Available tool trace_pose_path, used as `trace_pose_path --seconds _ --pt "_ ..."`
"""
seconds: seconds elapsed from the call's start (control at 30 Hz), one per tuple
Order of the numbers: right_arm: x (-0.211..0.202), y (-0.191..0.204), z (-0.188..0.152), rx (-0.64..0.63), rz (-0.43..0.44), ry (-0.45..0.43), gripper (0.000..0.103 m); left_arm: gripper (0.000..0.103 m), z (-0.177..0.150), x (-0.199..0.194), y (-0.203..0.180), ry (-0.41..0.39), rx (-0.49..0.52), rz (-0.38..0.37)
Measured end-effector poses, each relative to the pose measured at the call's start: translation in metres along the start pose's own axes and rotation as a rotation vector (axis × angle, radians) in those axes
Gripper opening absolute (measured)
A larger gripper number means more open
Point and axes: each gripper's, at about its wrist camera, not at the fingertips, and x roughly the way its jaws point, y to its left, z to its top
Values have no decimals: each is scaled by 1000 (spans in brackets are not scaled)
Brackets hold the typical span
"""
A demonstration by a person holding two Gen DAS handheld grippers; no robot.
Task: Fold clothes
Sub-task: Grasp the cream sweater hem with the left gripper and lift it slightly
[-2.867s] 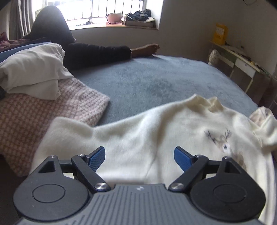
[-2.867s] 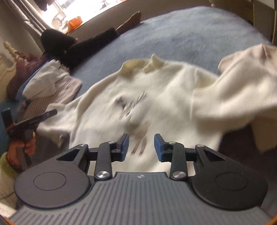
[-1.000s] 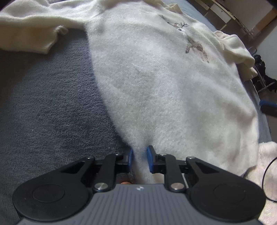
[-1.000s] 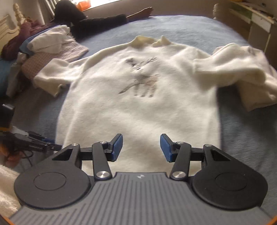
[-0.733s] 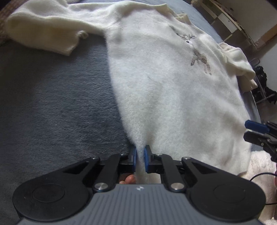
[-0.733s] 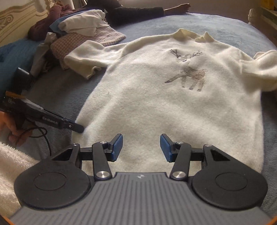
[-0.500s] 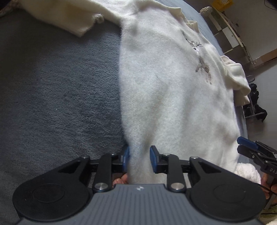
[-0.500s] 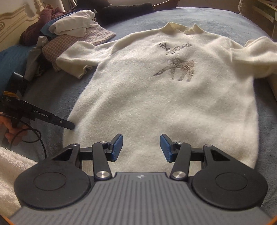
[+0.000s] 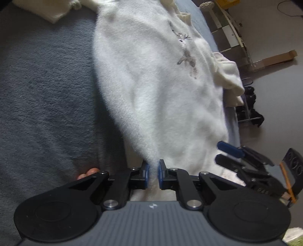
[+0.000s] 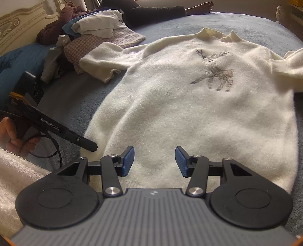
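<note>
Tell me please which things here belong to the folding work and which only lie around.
Belong to the job:
- cream sweater, spread flat on the grey bed cover
- left gripper, closing on the sweater's bottom corner
- right gripper, open above the hem

Just lying about:
- pile of clothes
- desk

Grey-blue bed [image 10: 246, 24] carrying a cream sweater [image 10: 189, 113] spread flat, deer front up; near its left sleeve, a pile of clothes [image 10: 98, 32] by the headboard; a person's dark-clad leg [image 10: 161, 9] at the far edge
</note>
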Motion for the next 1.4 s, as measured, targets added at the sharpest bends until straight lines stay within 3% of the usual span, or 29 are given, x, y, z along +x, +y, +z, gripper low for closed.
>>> trace_pose_path --seconds 0.1,0.17,0.33,0.6,0.73,0.87,0.93,1.0,1.1,1.27,1.4 --pt "1 4 2 1 43 -3 47 10 17 9 -7 7 -29 -66" --pt "4 5 3 29 120 4 47 10 29 21 -11 21 -50 -91" --pt "18 11 3 76 267 44 48 10 50 55 -18 53 -28 -63" --pt "56 23 -3 6 185 153 45 10 56 61 -12 73 -49 -67" --pt "59 16 -1 3 111 160 12 11 59 63 -7 74 -68 -78" --pt "54 -14 2 122 102 157 6 13 61 68 -6 86 -77 -79" --pt "51 -34 3 233 152 152 5 15 62 70 -7 94 -85 -84" --pt "50 -53 2 360 207 155 5 27 64 72 -7 103 -99 -94" --pt "54 -76 -4 531 283 166 4 38 63 69 -12 102 -88 -91" --pt "58 -73 -12 615 459 190 4 21 52 54 -19 99 -39 -54" --pt "61 -37 -6 528 655 271 4 21 27 9 -7 78 -40 10"
